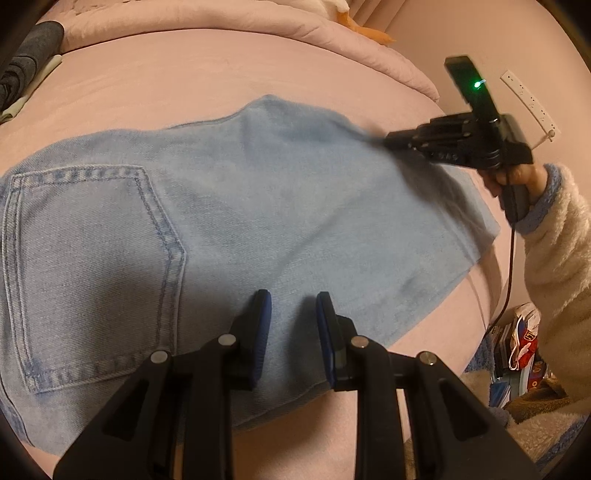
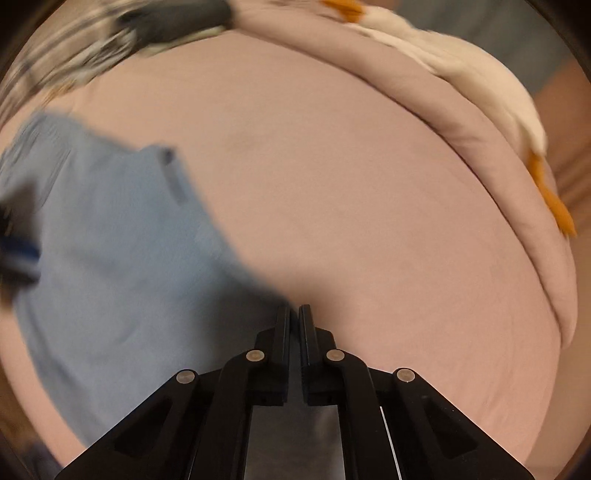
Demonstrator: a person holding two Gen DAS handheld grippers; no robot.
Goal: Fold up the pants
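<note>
In the left wrist view, a pair of light blue jeans (image 1: 229, 221) is seen spread flat on the pink bed (image 1: 155, 81), folded, with a stitched back pocket (image 1: 92, 273) facing up towards the bed's near left side. The left gripper (image 1: 293, 314) is held over the near edge of the jeans with its blue-padded jaws parted, a strip of denim showing between them; no pinch on the cloth can be made out. At the far right edge of the jeans the right gripper (image 1: 391, 142) is seen side-on, carried by a hand (image 1: 513, 177) in a fleecy cream sleeve (image 1: 554, 236), its tip at the denim. A pink quilt (image 1: 258, 22) is bunched along the far edge of the bed. In the right wrist view, much blurred, the right gripper (image 2: 294, 314) is shown clenched, jaws together at the jeans' (image 2: 110, 258) edge; whether cloth is caught cannot be told. A white plush duck (image 2: 461, 66) lies on the quilt (image 2: 480, 177).
</note>
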